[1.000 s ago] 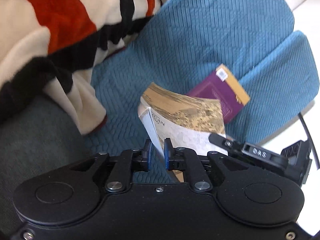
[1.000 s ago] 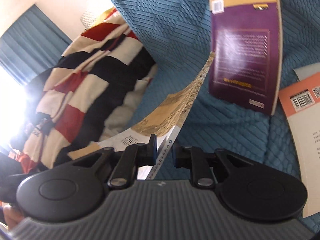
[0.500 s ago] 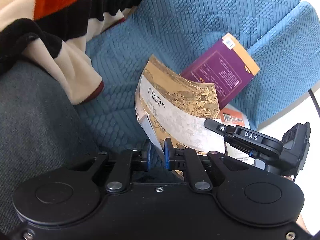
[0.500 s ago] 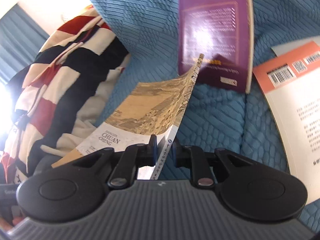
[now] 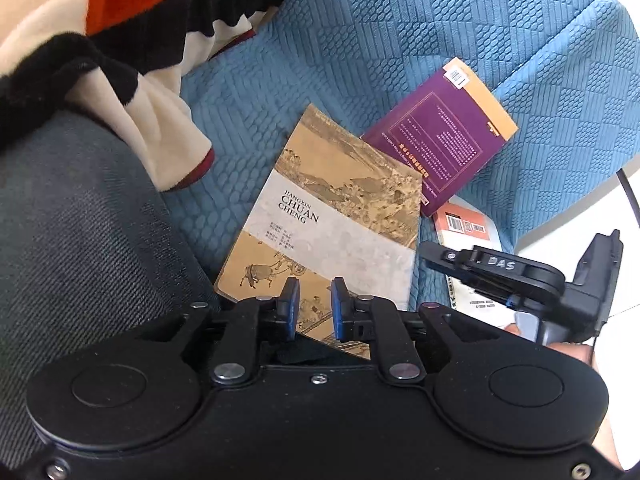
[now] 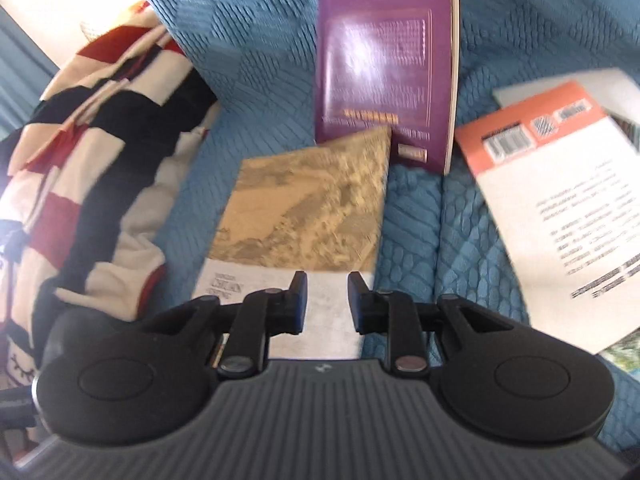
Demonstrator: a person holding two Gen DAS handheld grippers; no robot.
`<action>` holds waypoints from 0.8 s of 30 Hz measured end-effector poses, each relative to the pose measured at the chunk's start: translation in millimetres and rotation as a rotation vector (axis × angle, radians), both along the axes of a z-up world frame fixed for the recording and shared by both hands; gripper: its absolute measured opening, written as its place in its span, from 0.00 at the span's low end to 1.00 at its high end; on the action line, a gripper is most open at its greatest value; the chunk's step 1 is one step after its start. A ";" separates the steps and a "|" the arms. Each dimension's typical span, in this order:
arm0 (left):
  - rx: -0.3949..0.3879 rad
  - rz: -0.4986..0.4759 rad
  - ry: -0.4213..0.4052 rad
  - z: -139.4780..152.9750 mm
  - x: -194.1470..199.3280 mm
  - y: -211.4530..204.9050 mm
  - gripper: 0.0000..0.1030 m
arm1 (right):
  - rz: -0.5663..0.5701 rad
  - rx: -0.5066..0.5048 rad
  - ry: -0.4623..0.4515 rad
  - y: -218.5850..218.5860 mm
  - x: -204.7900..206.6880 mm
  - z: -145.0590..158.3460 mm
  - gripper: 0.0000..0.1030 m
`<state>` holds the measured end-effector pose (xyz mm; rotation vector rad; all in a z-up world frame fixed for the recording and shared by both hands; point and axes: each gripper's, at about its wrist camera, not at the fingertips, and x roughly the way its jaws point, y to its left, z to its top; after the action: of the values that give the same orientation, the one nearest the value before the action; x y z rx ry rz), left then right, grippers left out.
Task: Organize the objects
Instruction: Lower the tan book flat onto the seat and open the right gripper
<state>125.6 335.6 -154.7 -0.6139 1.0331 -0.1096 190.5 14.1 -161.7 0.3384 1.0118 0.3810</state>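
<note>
A tan and grey book titled "Chuan Cheng" [image 5: 332, 220] lies flat on the blue sofa cover [image 5: 420, 40]; it also shows in the right wrist view [image 6: 308, 208]. My left gripper [image 5: 314, 306] is open just above the book's near edge, holding nothing. My right gripper [image 6: 327, 298] is open over the book's grey band, holding nothing. A purple book [image 5: 444, 140] lies beyond it, its corner under the tan book's far corner [image 6: 384, 60]. An orange and white book [image 6: 560, 200] lies to the right [image 5: 464, 224].
A striped red, black and cream blanket [image 5: 100, 40] is heaped at the left [image 6: 92, 140]. A dark grey cushion [image 5: 80, 240] is at the near left. The right gripper's body [image 5: 520, 276] shows in the left wrist view. White floor [image 5: 624, 184] lies past the sofa's right edge.
Both grippers held the tan book up by its edges; they have opened and the book now lies flat on the sofa cover.
</note>
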 end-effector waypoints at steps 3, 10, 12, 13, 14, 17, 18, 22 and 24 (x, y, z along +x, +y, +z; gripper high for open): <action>0.023 -0.020 -0.026 14.5 1.1 -2.3 0.13 | 0.000 -0.005 -0.073 -0.5 -8.2 30.6 0.25; 0.138 -0.107 -0.127 71.9 12.1 -23.4 0.14 | -0.037 0.013 -0.231 -6.1 -31.7 107.1 0.26; 0.150 -0.124 -0.168 88.7 13.9 -28.3 0.14 | -0.056 0.018 -0.267 -9.9 -39.9 124.2 0.26; 0.153 -0.134 -0.189 97.1 14.1 -31.5 0.14 | -0.071 0.023 -0.277 -12.2 -44.6 131.7 0.25; 0.157 -0.140 -0.207 104.9 14.6 -33.9 0.14 | -0.086 0.029 -0.288 -14.6 -49.7 138.2 0.25; 0.160 -0.155 -0.251 124.2 15.1 -41.4 0.14 | -0.119 0.032 -0.324 -19.8 -69.7 158.0 0.26; 0.156 -0.160 -0.262 129.0 15.0 -43.9 0.14 | -0.130 0.021 -0.340 -20.7 -77.7 164.4 0.26; 0.159 -0.192 -0.288 144.5 13.0 -53.4 0.14 | -0.155 -0.029 -0.399 -20.7 -104.8 177.6 0.26; 0.174 -0.207 -0.301 149.9 9.0 -59.2 0.15 | -0.165 -0.034 -0.396 -21.6 -113.9 177.2 0.25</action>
<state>134.6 276.4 -4.8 -0.3183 0.8012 -0.2821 76.6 -7.5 15.5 0.2984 0.5980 0.2672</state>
